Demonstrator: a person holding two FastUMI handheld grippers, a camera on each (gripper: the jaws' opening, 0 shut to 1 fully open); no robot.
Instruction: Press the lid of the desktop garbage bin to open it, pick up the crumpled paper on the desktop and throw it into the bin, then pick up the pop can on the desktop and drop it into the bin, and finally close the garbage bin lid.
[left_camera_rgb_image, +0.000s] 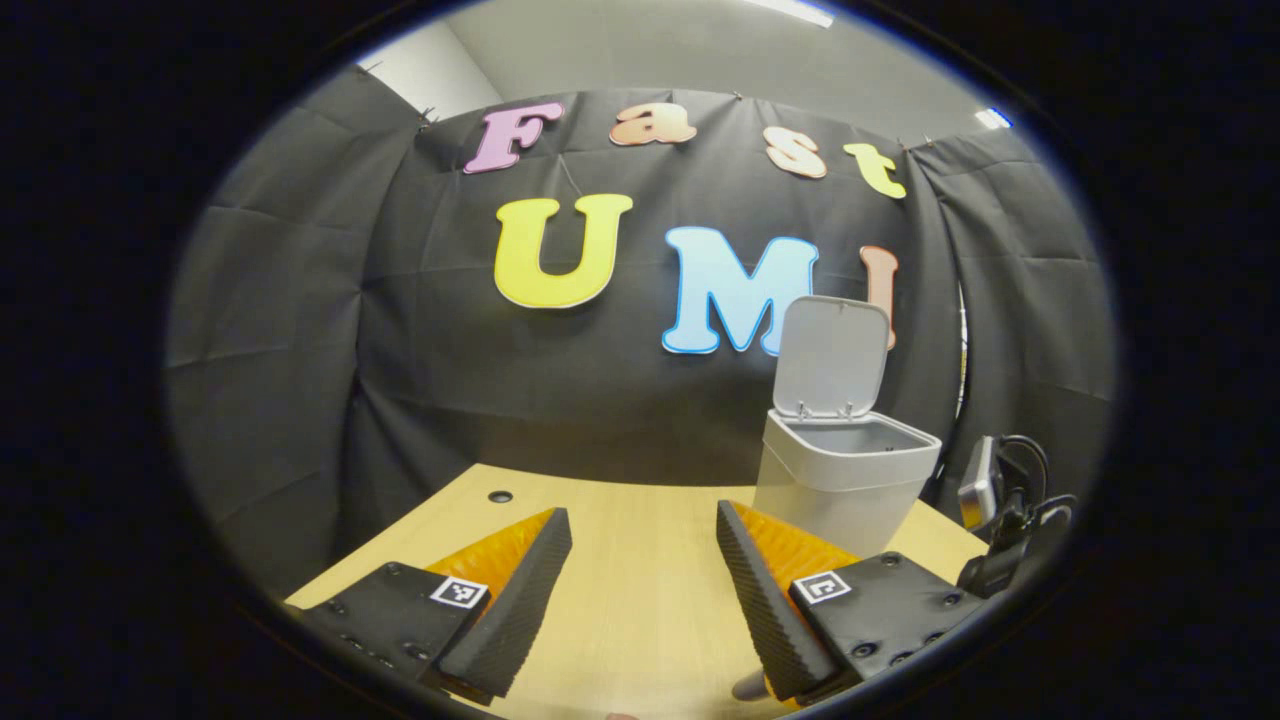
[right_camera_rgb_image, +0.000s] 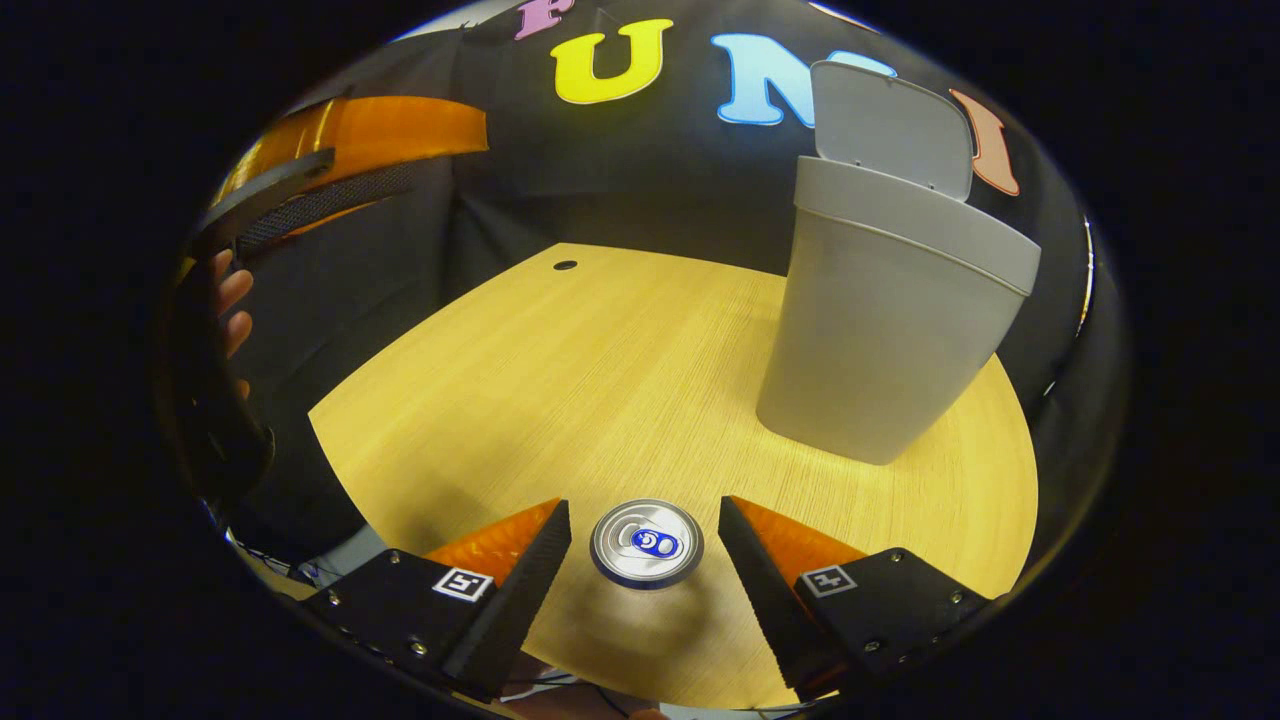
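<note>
A pale grey garbage bin (right_camera_rgb_image: 890, 330) stands on the wooden desk (right_camera_rgb_image: 600, 380) with its lid (right_camera_rgb_image: 890, 130) swung up. Seen from above, the pop can (right_camera_rgb_image: 646, 543) stands upright between the fingers of my right gripper (right_camera_rgb_image: 645, 555); the jaws are spread and apart from its sides. In the left gripper view the bin (left_camera_rgb_image: 840, 480) is at the right, its lid (left_camera_rgb_image: 832, 355) raised and the inside dim. My left gripper (left_camera_rgb_image: 642, 580) hangs open above the desk (left_camera_rgb_image: 640, 600) with nothing between its fingers. The left gripper (right_camera_rgb_image: 300, 170) also appears at the upper left of the right gripper view, held by a hand (right_camera_rgb_image: 232, 300).
A small round cable hole (right_camera_rgb_image: 565, 265) lies near the desk's far edge. Black cloth walls close the booth behind and beside the desk. Part of the other gripper with cables (left_camera_rgb_image: 1010, 500) sits at the right edge of the left gripper view, beside the bin.
</note>
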